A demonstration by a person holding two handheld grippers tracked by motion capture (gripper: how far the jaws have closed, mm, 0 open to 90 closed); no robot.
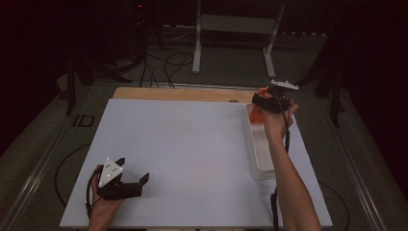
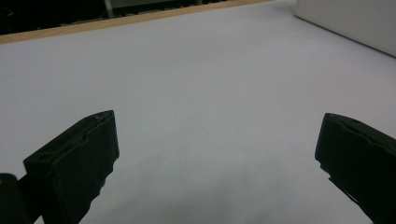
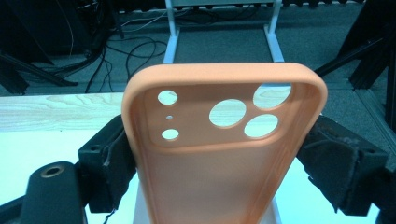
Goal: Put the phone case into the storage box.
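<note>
Nearest the person, at the bottom-left of the high view, the left gripper [image 1: 132,182] rests low on the white table [image 1: 183,154] w/ its two black jaws spread wide and nothing btwn them; likely parked there to keep out of the way. The left gripper view confirms it: jaws far apart at either lower corner, bare white surface btwn them, and a pale wall of the tray [image 2: 348,23] at top right. Farther out, on the right side of the table, a long clear tray [image 1: 257,154] runs away from the person. The person's right forearm reaches up along it, and at its far end the right gripper [image 1: 269,102] is held above the tray, clamped on an orange phone case [image 1: 260,92]. From above, the case is just a small orange patch mostly hidden by the gripper. The right gripper view gives what the high view can't: the phone case [image 3: 219,154] stands upright, inner side facing the camera, camera cut-outs near its top, and the jaws press its two long edges, a grip that prob. keeps it steady for lifting out of or lowering into the tray. Beyond lie the table's wooden far edge [image 3: 56,112], then a dark floor w/ cables [image 3: 112,46] and a white metal stand [image 3: 224,28].
</note>
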